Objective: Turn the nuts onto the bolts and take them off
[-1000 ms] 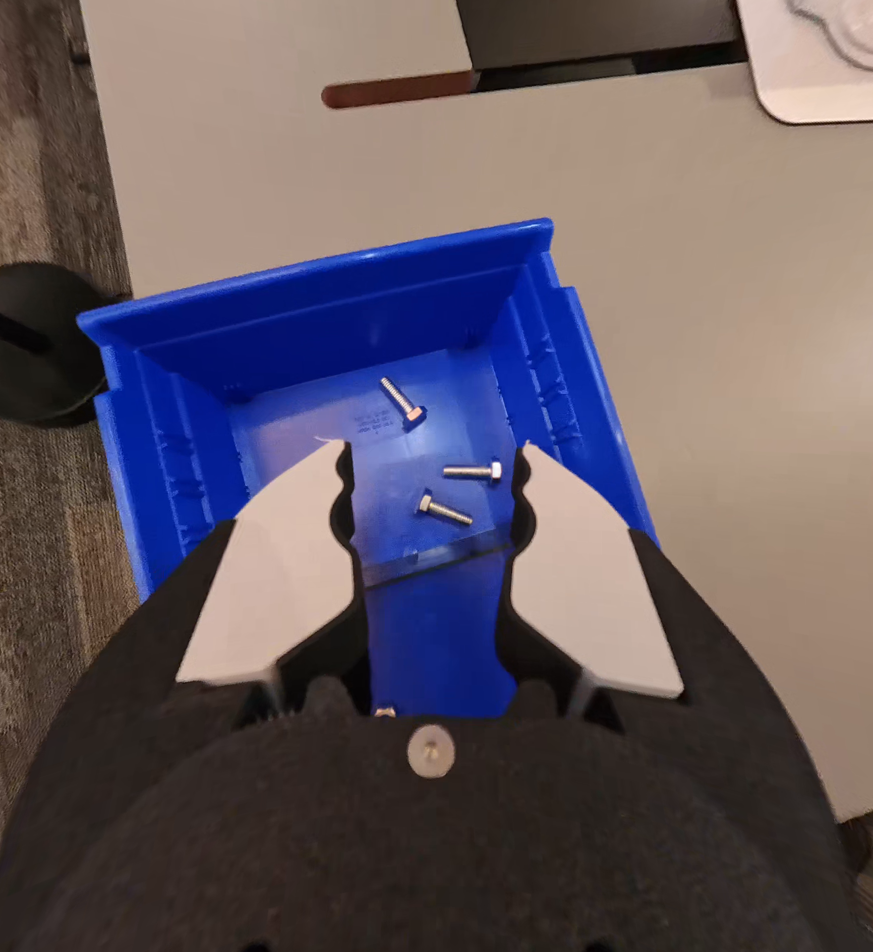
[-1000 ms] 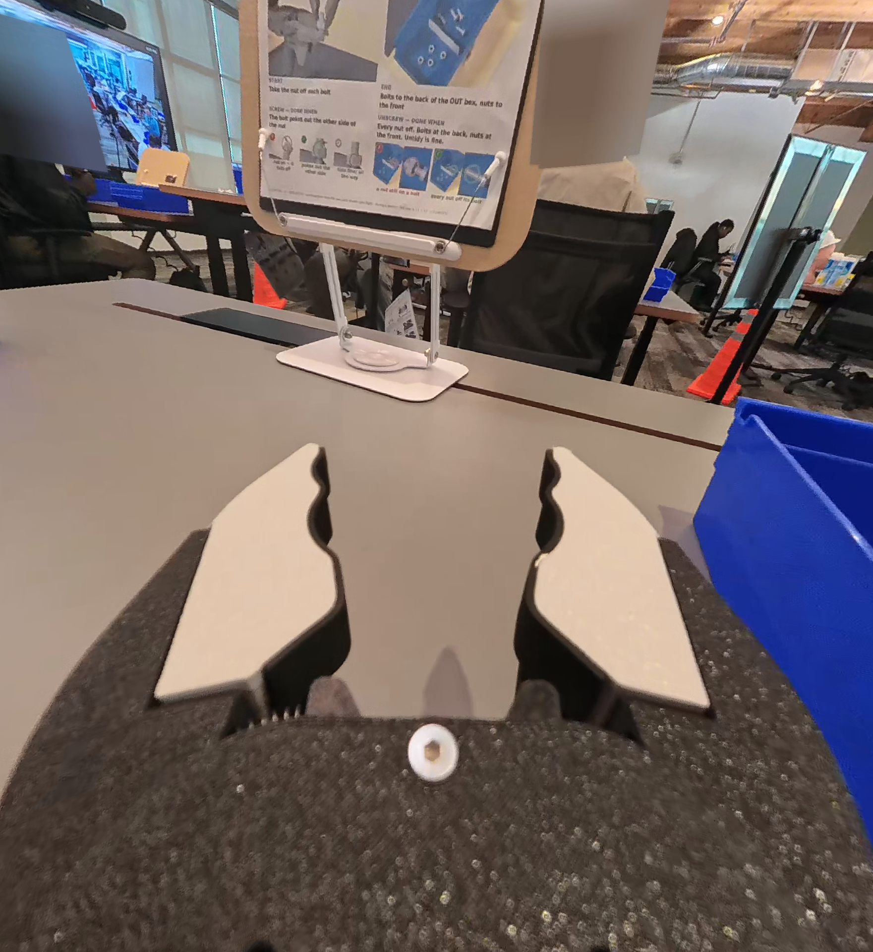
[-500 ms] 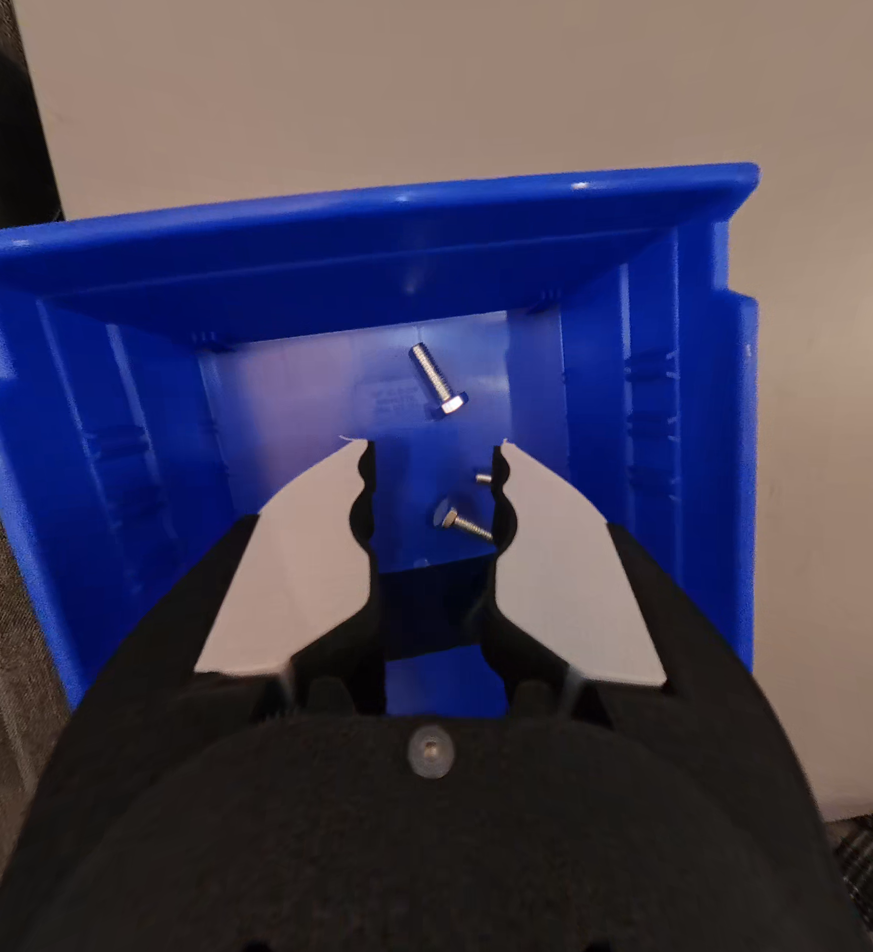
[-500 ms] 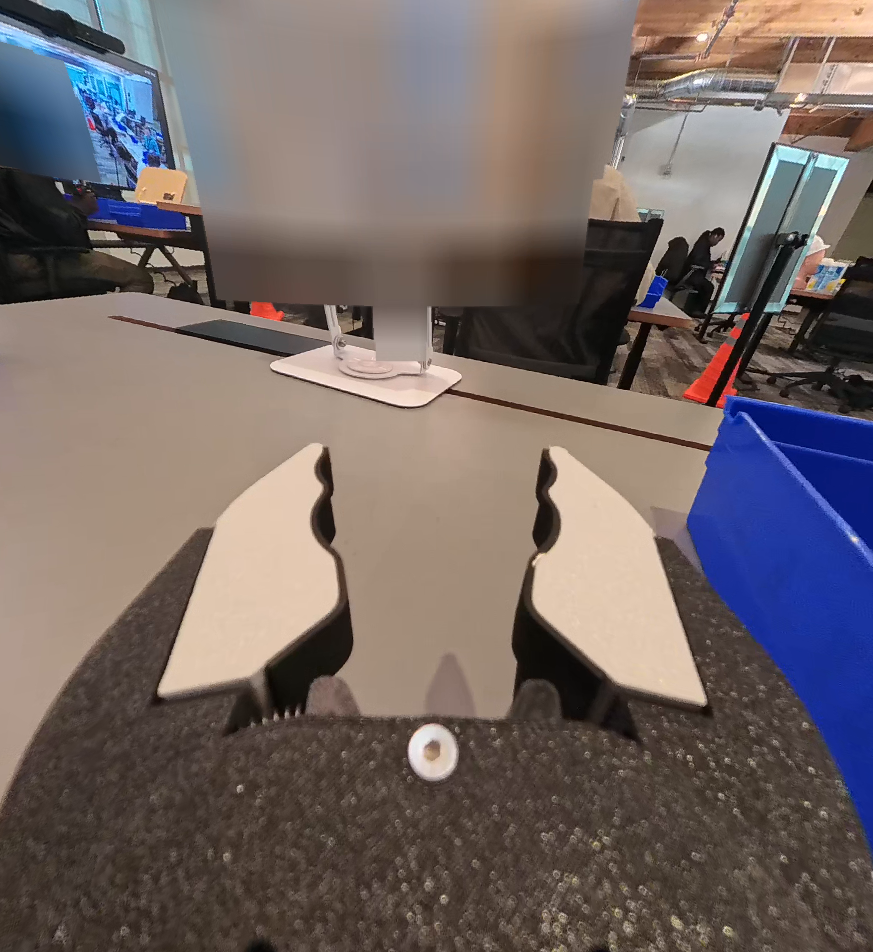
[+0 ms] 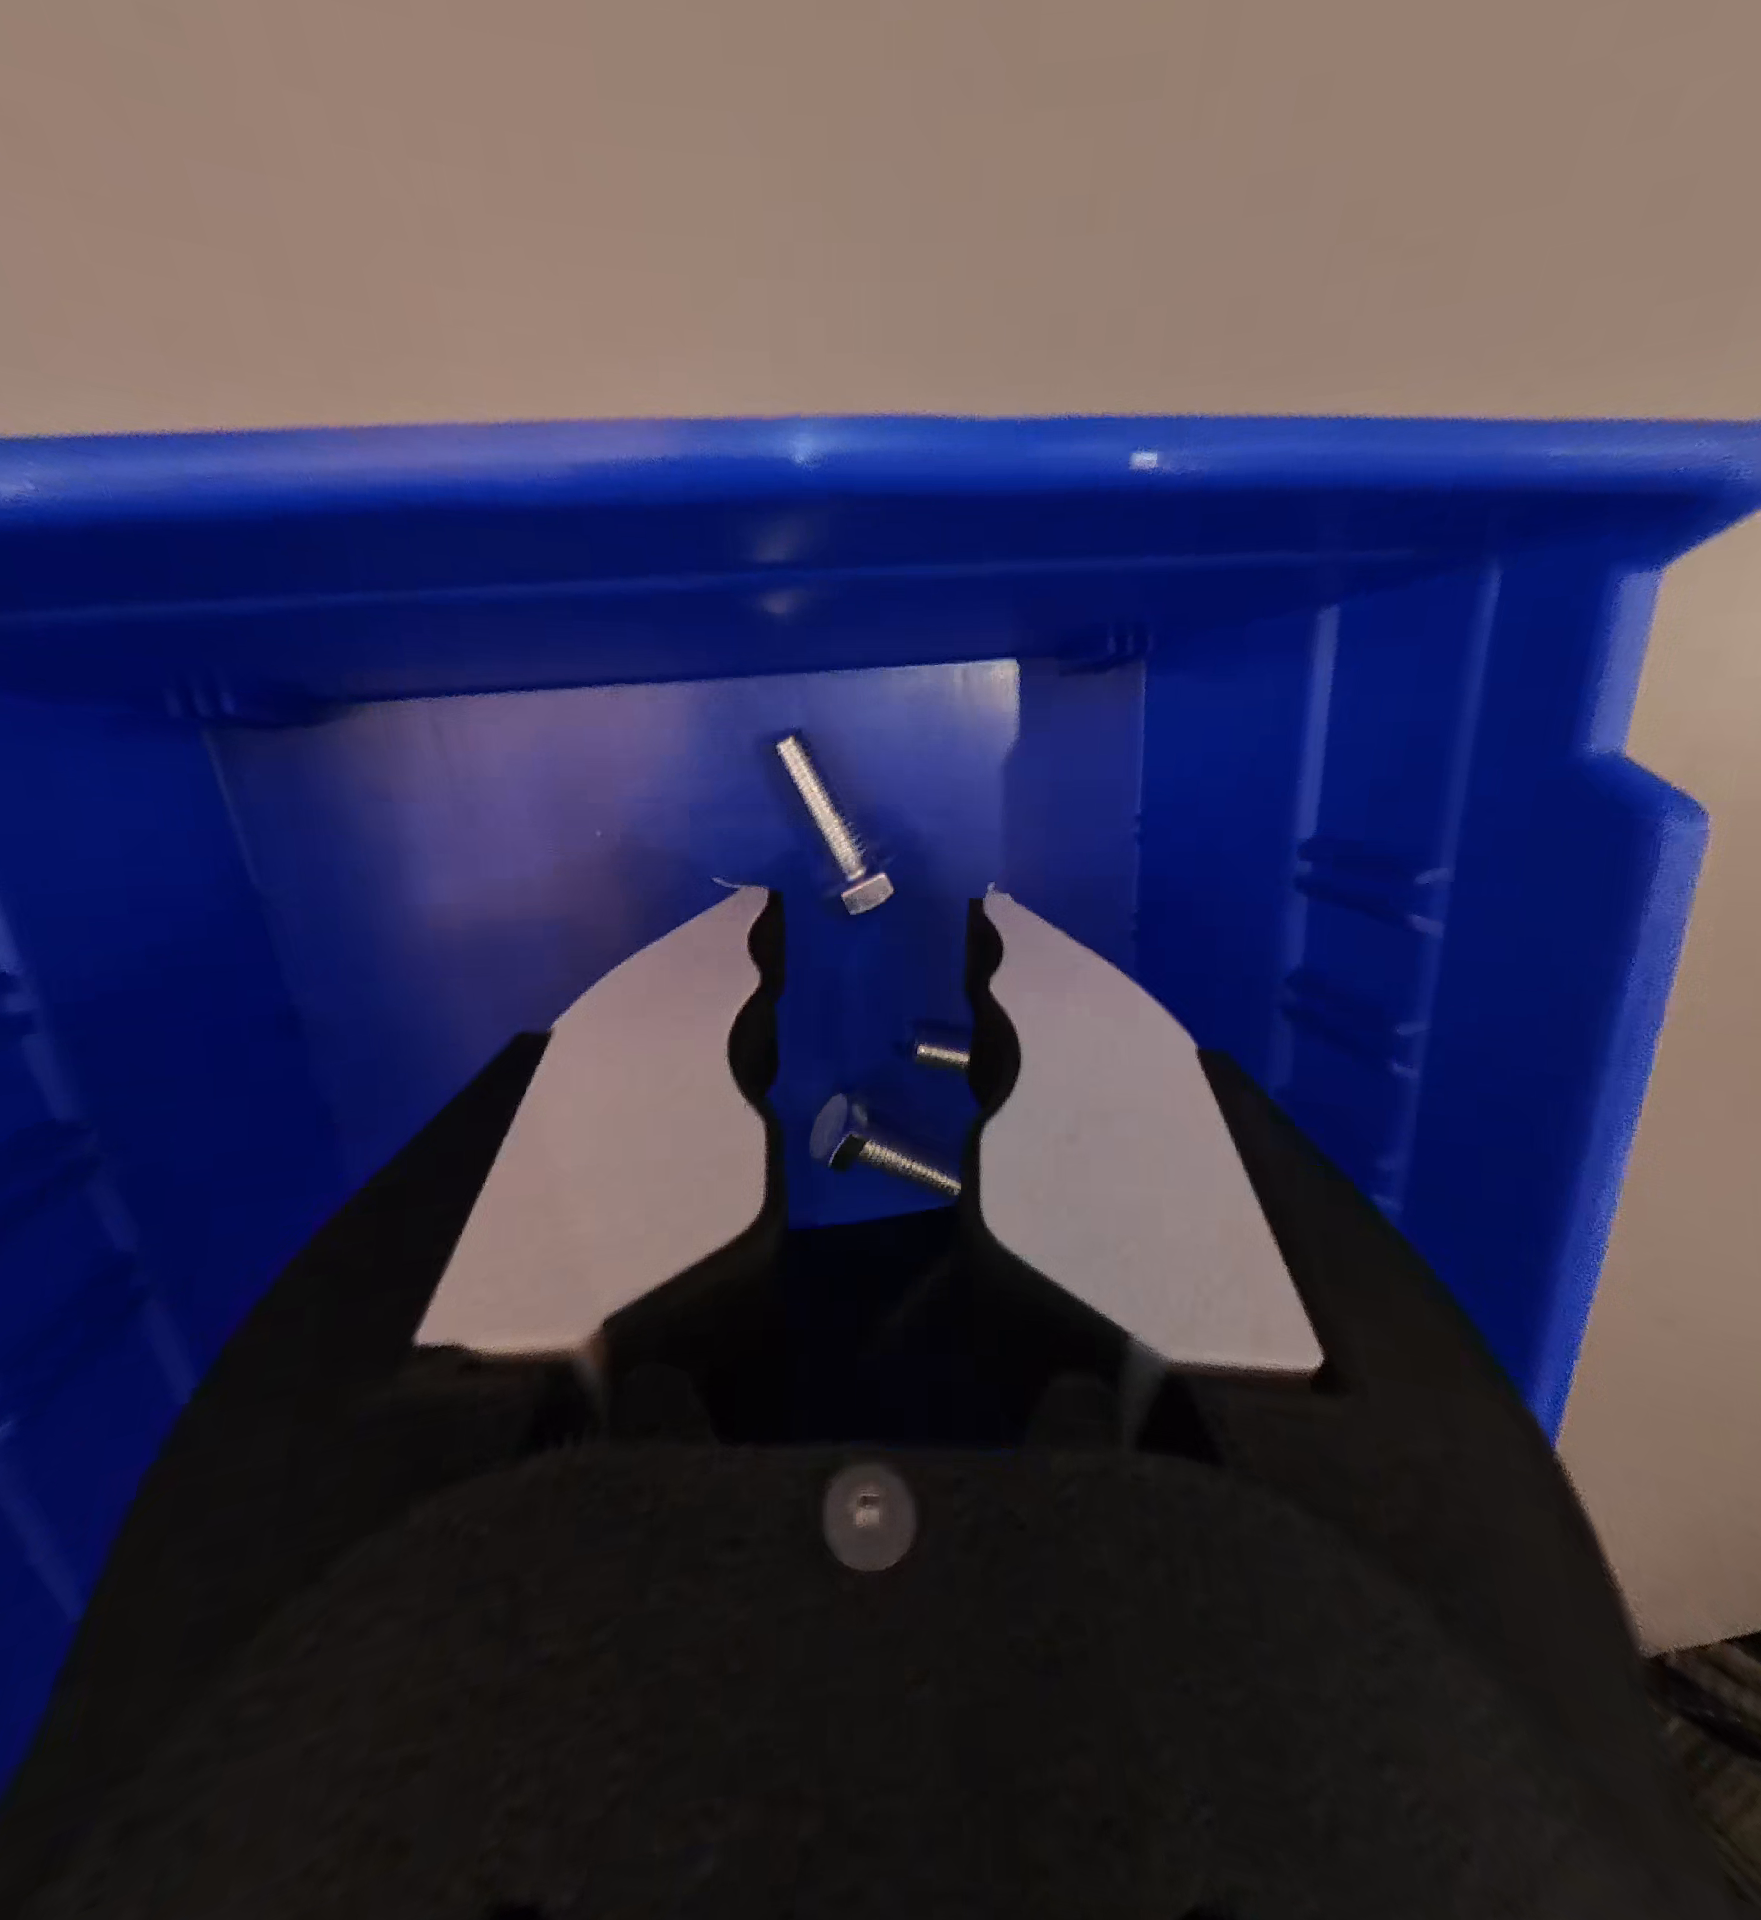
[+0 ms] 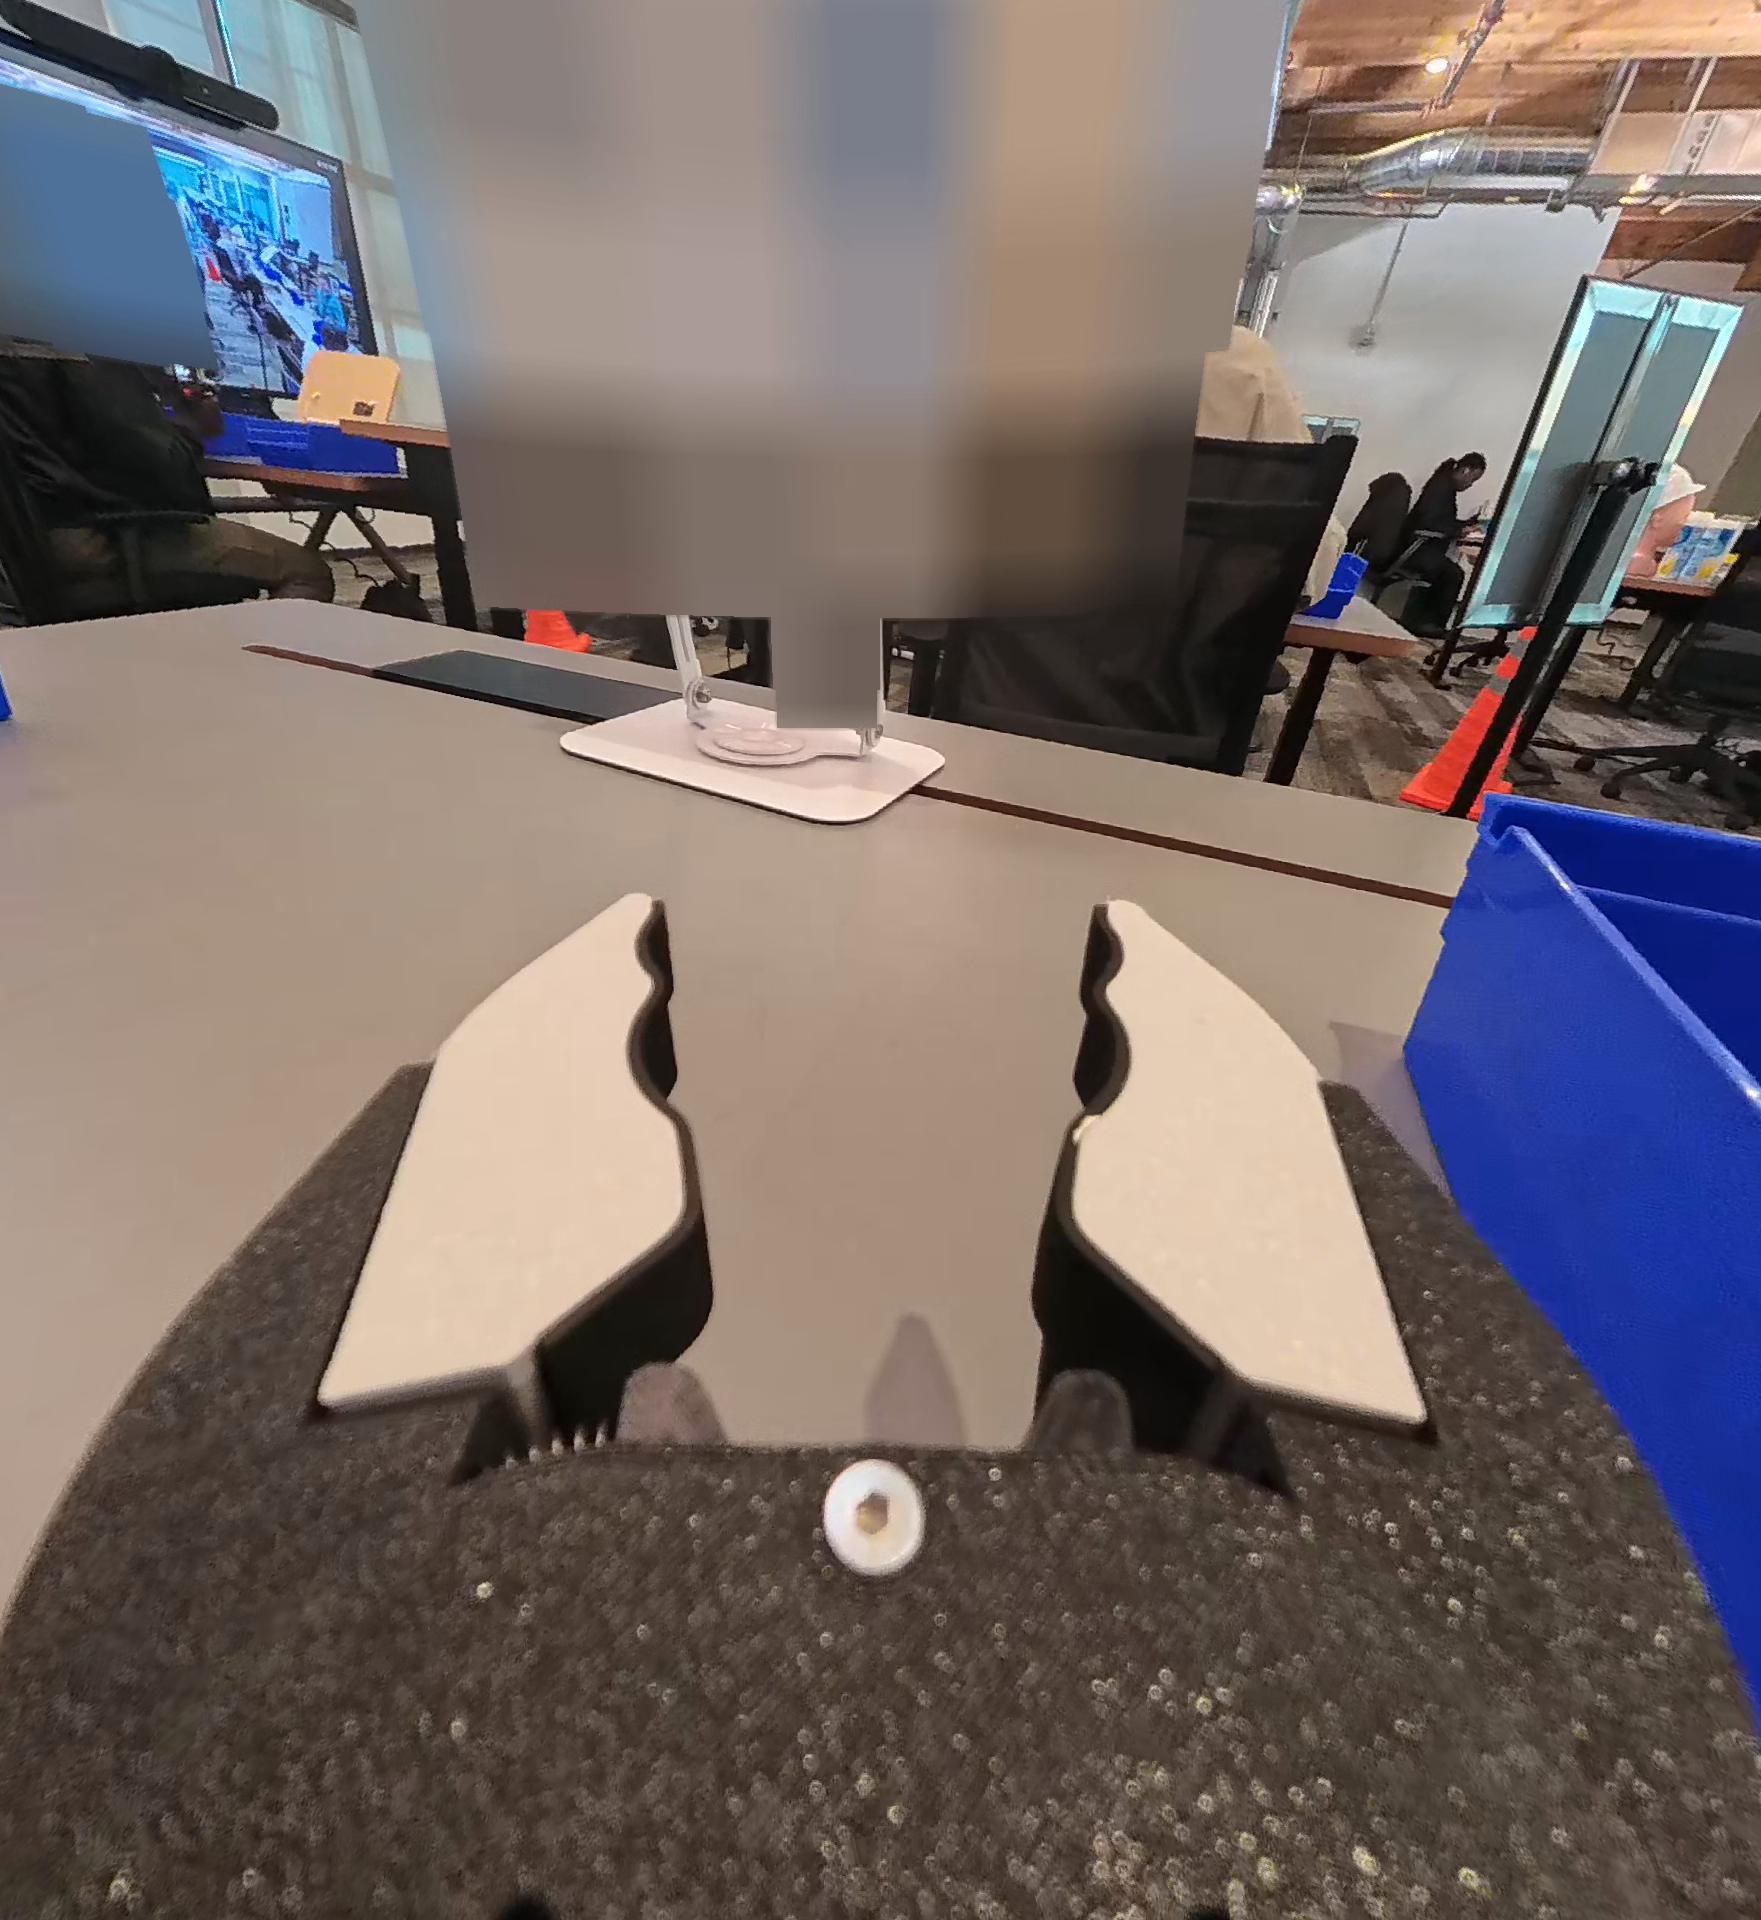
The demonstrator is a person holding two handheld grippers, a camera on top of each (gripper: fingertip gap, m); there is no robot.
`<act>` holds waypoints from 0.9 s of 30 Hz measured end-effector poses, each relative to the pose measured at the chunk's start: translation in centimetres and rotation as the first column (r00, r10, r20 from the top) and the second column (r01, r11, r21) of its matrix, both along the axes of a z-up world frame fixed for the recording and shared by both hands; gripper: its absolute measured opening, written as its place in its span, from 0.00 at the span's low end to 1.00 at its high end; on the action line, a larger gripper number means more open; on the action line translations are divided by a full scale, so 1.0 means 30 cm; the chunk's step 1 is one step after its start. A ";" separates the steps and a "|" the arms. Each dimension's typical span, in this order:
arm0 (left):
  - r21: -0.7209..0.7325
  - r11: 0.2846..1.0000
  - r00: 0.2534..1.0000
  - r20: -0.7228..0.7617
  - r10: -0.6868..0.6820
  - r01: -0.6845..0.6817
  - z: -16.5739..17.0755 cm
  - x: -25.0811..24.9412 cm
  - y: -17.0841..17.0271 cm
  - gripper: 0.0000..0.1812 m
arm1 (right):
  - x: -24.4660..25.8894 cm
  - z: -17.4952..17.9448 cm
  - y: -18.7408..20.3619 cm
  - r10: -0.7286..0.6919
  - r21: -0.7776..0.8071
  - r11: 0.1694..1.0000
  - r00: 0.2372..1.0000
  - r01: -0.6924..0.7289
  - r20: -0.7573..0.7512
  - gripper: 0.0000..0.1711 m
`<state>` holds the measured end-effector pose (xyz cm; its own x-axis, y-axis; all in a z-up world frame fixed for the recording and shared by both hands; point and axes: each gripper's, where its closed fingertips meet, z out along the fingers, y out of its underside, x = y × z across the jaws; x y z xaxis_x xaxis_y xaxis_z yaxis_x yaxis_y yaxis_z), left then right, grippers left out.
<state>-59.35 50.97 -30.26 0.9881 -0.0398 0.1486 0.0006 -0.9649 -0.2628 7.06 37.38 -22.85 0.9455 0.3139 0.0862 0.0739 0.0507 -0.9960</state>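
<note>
Item 1, your left gripper: fingers parted with a narrow gap, nothing between them, lowered into the blue bin.

Item 2, nearest bolt: lay on the bin floor inside the gap, toward the right finger. Head at 10 o'clock, shank running to 4 o'clock, so its long axis sat slantwise across the jaw line rather than along it. That slant is likely what the pickup depended on.

Item 3, second bolt: just beyond, at 1 o'clock of the first, partly hidden by the right finger.

Item 4, third bolt: past the fingertips at 12 o'clock, head nearest you.

Item 5, your right gripper: spread wide, empty, over the bare grey table, another blue bin at 3 o'clock. The left was far nearer the bolts.

No nuts visible.
</note>
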 end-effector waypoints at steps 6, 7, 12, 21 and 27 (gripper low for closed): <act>-0.048 0.999 1.000 0.011 0.023 -0.022 -0.033 -0.004 0.002 0.19 | 0.001 0.004 -0.007 0.004 0.009 1.000 1.000 -0.004 0.001 0.44; -0.055 0.998 1.000 0.010 0.027 -0.026 -0.038 -0.005 0.001 0.20 | 0.003 0.004 -0.007 0.003 0.008 1.000 1.000 -0.003 0.001 0.44; -0.105 0.993 0.999 0.018 0.046 -0.044 -0.074 -0.008 -0.005 0.20 | 0.003 0.007 -0.011 0.007 0.014 1.000 1.000 -0.007 -0.003 0.44; -0.182 0.983 0.999 0.046 0.013 -0.004 -0.097 -0.003 -0.018 0.11 | 0.006 0.016 -0.016 0.007 0.029 1.000 1.000 -0.006 -0.008 0.45; -0.168 0.986 0.997 0.078 0.003 0.010 -0.092 -0.006 -0.023 0.10 | 0.013 0.029 -0.025 0.008 0.049 0.999 1.000 -0.007 -0.028 0.45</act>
